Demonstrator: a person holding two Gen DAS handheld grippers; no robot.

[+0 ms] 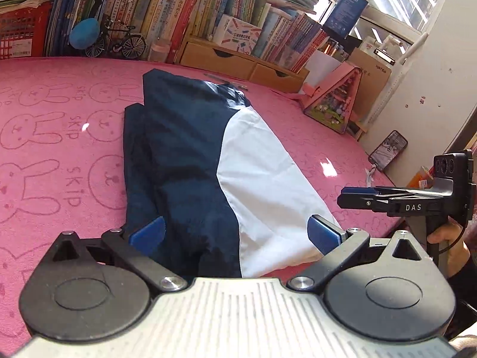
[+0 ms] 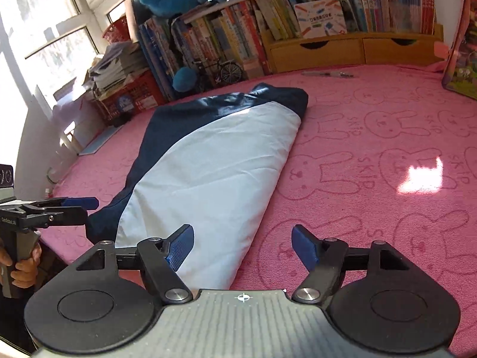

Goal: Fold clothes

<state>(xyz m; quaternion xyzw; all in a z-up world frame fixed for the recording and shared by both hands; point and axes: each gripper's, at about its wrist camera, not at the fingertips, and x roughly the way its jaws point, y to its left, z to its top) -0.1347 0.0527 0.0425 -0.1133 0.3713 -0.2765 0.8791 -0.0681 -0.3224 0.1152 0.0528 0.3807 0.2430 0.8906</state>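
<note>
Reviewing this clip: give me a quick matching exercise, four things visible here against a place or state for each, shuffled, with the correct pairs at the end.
Things:
1. navy and white garment
2. model bicycle
3. phone
4. left gripper

Places or states:
A. near the edge of the pink cover, by the wall
B. open, with nothing pinched between its blue pads
C. folded into a long shape, lying in the middle of the pink cover
D. standing in front of the row of books

Pairs: 1-C, 2-D, 3-A, 4-B
</note>
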